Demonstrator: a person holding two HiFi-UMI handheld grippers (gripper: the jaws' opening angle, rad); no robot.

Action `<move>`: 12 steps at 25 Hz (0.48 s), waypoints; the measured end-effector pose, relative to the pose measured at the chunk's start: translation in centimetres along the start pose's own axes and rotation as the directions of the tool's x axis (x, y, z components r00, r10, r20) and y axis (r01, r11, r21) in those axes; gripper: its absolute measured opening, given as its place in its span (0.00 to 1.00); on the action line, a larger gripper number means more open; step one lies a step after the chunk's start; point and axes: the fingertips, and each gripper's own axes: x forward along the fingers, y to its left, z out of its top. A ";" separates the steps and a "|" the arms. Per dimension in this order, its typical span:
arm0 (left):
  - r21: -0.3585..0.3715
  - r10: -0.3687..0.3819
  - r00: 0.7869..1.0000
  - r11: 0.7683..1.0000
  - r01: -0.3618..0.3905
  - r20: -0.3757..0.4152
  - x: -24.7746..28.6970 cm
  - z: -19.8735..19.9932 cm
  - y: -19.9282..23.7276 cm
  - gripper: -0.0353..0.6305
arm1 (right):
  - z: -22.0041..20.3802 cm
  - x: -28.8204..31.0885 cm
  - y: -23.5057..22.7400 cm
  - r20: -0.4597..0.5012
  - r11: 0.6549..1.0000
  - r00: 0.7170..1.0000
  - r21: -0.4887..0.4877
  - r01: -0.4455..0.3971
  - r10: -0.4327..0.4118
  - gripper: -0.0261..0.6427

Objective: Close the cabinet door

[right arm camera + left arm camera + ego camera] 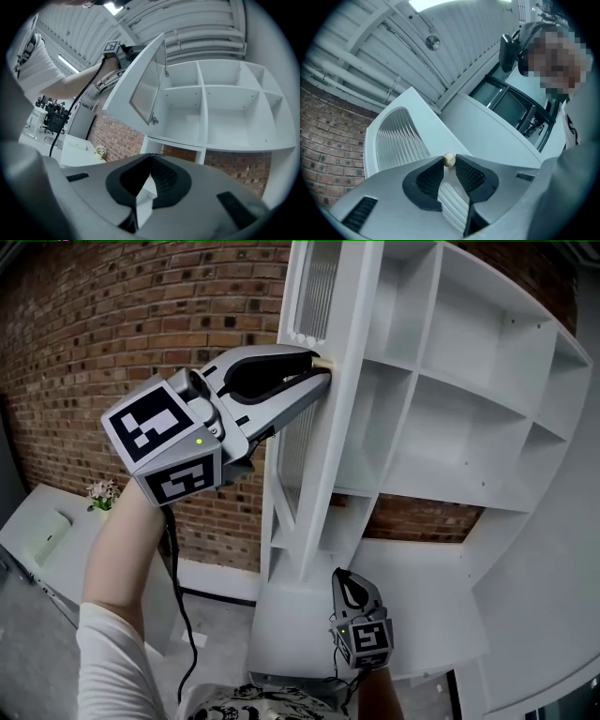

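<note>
Flowers [101, 493] stand on a white counter [37, 532] beside a brick wall [103, 324].

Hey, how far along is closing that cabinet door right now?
Done: the left gripper is on the cabinet door, tips pinching its small brass knob. In hand: that grip; the door stands swung wide off the white cabinet. Left: swinging it fully shut. The right gripper hangs low, shut, empty.
</note>
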 end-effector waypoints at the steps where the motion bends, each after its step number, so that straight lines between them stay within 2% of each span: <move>1: 0.009 0.003 1.000 1.000 -0.003 -0.001 0.6 -0.1 -0.2 0.20 | 0.0 0.1 -0.5 0.003 1.000 1.000 -0.003 0.000 0.000 0.05; 12: 0.125 0.096 0.995 0.988 -0.093 -0.020 8.5 -2.4 -2.0 0.19 | -1.9 -0.1 -7.7 -0.011 0.999 0.999 -0.003 -0.043 0.043 0.05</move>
